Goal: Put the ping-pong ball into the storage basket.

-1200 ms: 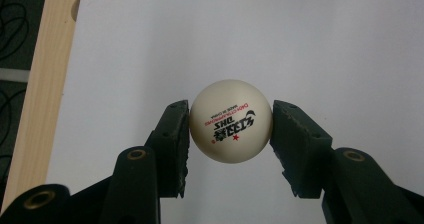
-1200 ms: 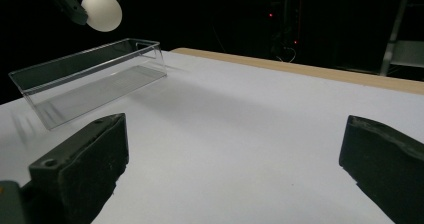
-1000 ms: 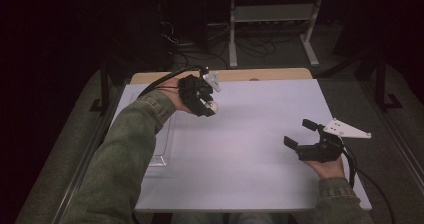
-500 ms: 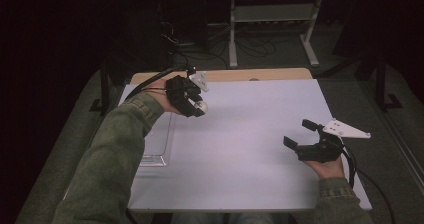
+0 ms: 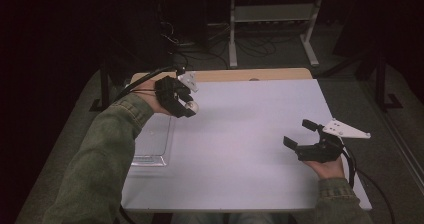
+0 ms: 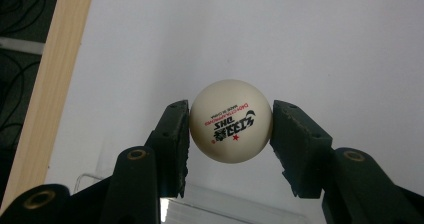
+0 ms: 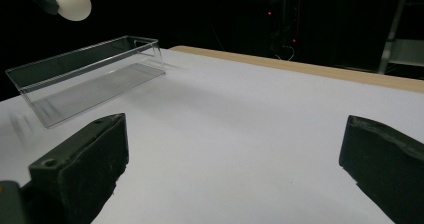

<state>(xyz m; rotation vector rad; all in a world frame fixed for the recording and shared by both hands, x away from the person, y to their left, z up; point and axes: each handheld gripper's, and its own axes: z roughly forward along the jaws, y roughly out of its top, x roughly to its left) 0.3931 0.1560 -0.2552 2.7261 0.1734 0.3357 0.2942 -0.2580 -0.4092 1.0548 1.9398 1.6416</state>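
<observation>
White table top (image 5: 250, 149) is the landmark. Clear plastic tray (image 5: 154, 146) sits on it along its left edge, long and shallow, nothing visible inside. Bare wood strip (image 5: 240, 75) runs along the table top's far edge. Beyond that far edge, on the dark floor, a light metal stand (image 5: 272, 21) with a shelf and two legs. Loose black cables (image 5: 200, 46) lie on the floor left of the stand, behind the table top.

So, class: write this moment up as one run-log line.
left gripper: shut on ping-pong ball, above table | clear tray: empty, nearby | right gripper: jaws open, idle
</observation>
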